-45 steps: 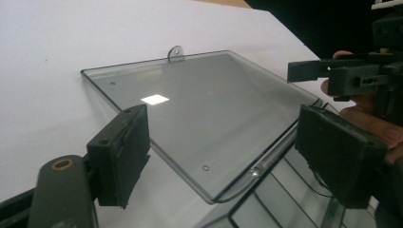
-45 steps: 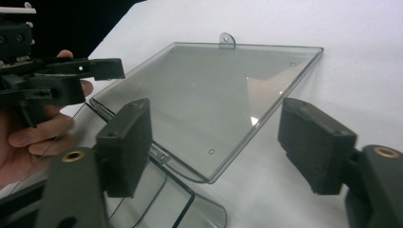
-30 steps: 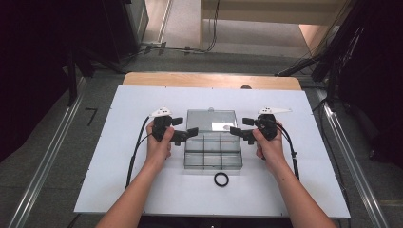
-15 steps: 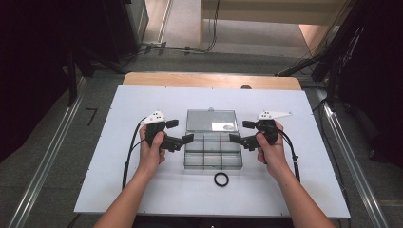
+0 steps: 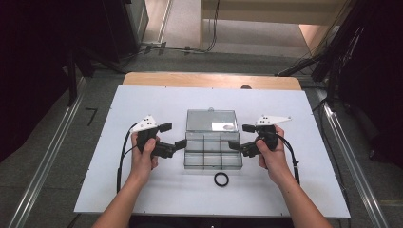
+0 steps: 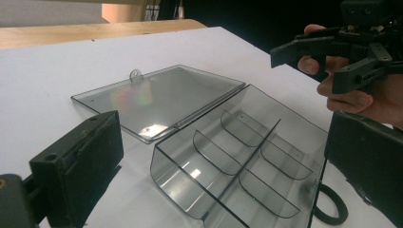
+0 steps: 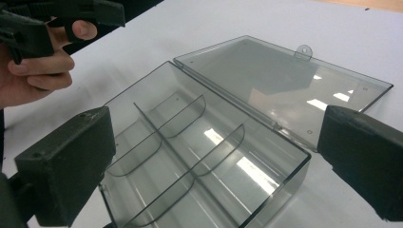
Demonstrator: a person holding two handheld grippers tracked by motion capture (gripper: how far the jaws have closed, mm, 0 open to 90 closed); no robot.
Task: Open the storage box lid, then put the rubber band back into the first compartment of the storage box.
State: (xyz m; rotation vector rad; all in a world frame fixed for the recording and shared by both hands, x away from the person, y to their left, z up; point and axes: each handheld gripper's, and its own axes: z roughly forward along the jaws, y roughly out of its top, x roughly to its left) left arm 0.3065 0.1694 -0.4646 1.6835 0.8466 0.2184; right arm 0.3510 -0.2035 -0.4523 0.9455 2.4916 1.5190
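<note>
A white counter [image 5: 142, 190] is sitting in a dim room, dark equipment crowding both sides and a wooden edge showing at its far end. At its middle a clear plastic compartment box [image 5: 212, 153] is lying open, its hinged lid [image 5: 212, 120] folded flat on the counter behind the tray and all the divided cells looking empty. A black rubber ring [image 5: 221, 179] is resting on the counter just in front of the box, apart from it.

The left gripper [image 5: 179, 144] is hanging beside the box's left end and the right gripper [image 5: 234, 145] beside its right end, both with jaws spread wide and nothing between them; the right one's jaws have just been opening. In each gripper view the black jaws are framing the tray without touching it.

The likely trouble from here is the box itself: it looks light and slick, so a jaw that is nudging one end could be sliding or spinning it across the smooth counter, possibly onto the ring. The ring is lying flat and thin, so a gripper coming down on it could be pushing it away or pinching only one side and flipping it. The flat lid could also be catching a jaw that is reaching over the back.
</note>
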